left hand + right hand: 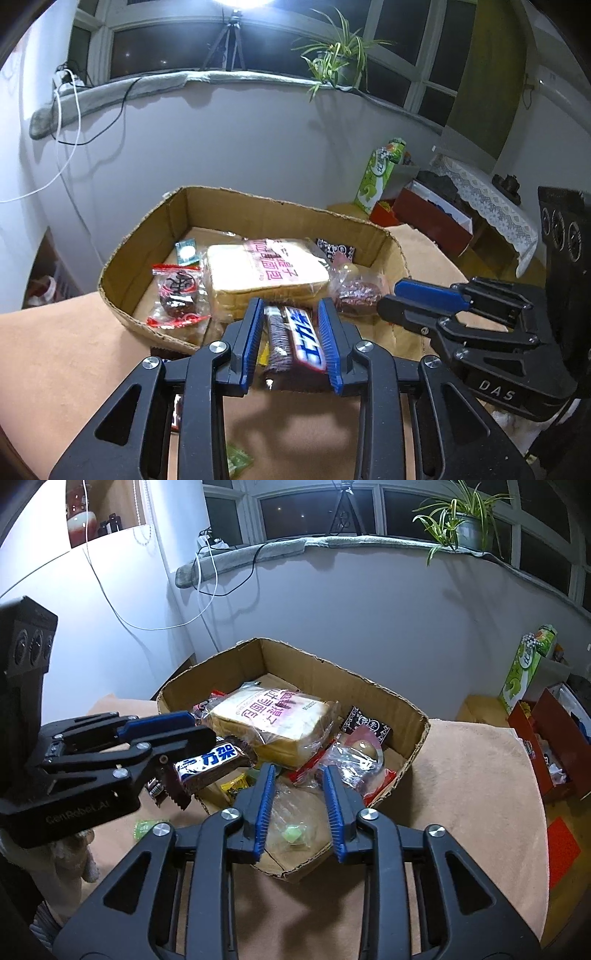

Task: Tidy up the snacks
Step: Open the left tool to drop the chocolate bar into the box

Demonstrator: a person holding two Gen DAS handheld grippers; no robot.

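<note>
My left gripper [291,314] is shut on a brown chocolate bar [291,339] with a white and blue label, held over the near edge of the cardboard box [258,201]. It also shows in the right wrist view [210,764], held by the left gripper [207,738]. The box [417,738] holds a bagged bread loaf [258,273], a red-trimmed packet [177,291] and several other wrapped snacks. My right gripper [299,771] is open and empty above the box's near corner, over a clear bag [295,827]. It shows at the right in the left wrist view [391,299].
The box stands on a tan-covered table [461,794]. A small green candy [146,829] lies on the table left of the box. A green carton [376,177] and a red box [432,218] stand beyond the table at the right. A wall lies behind.
</note>
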